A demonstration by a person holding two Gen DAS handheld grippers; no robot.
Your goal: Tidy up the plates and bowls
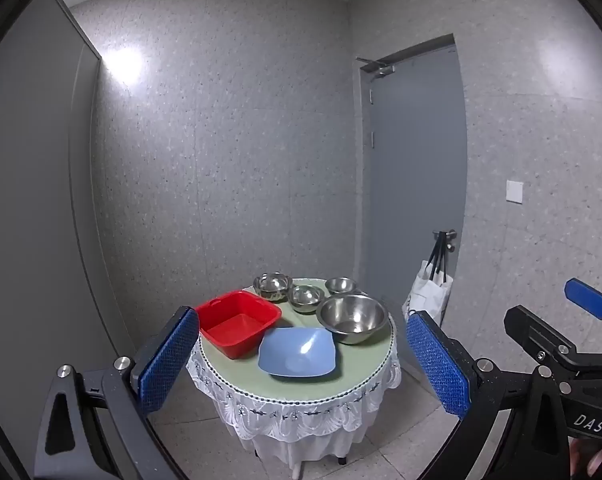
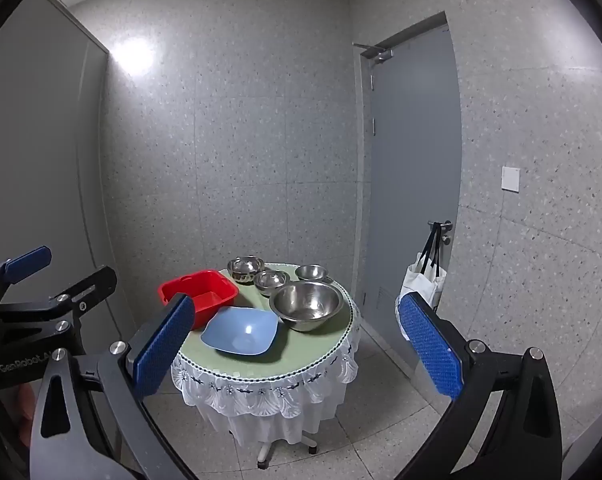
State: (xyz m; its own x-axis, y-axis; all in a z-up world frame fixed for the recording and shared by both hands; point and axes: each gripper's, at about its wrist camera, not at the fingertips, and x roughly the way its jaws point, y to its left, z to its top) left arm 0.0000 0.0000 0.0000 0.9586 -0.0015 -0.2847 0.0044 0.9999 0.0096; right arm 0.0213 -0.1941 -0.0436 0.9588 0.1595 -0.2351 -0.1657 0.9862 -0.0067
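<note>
Both grippers (image 1: 303, 364) (image 2: 297, 346) are held wide open, nothing gripped yet. Steel bowls (image 1: 352, 318) look slippery, so one could easily get dropped if pinched by the rim.

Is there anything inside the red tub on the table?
No, the red tub shows only its own bare red bottom in the left wrist view, with nothing lying in it.

We could not see most of the red tub (image 2: 199, 294) at nine o'clock because a blue finger (image 2: 163, 350) hid it.
</note>
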